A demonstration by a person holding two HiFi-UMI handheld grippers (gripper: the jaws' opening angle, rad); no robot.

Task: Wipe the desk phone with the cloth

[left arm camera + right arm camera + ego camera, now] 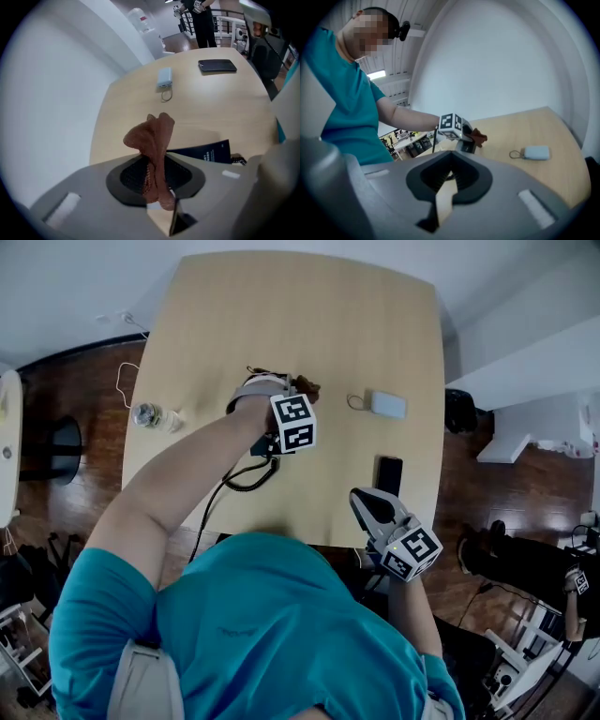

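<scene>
The pale wooden table [375,324] spreads out ahead of both pairs of jaws. The desk phone [206,151] lies close under the left jaws and a little to their right. Only a dark panel of it shows there, and its coiled cord [246,476] trails back from it toward the person. The left gripper [156,180] has its jaws clamped on the brown cloth [152,136], which bunches up past the tips in a loose fold. Whether the cloth touches the phone cannot be told. The right gripper [449,180] is held back near the table's near edge, its jaws together with nothing between them; they point across the table at the left gripper. A black smartphone [389,474] lies flat just ahead of the right jaws. A small pale power bank [536,153] with a looped cord sits farther ahead, to their right, well beyond the left jaws too. A clear bottle [155,415] lies on its side well behind the left jaws, near the table's left edge.
</scene>
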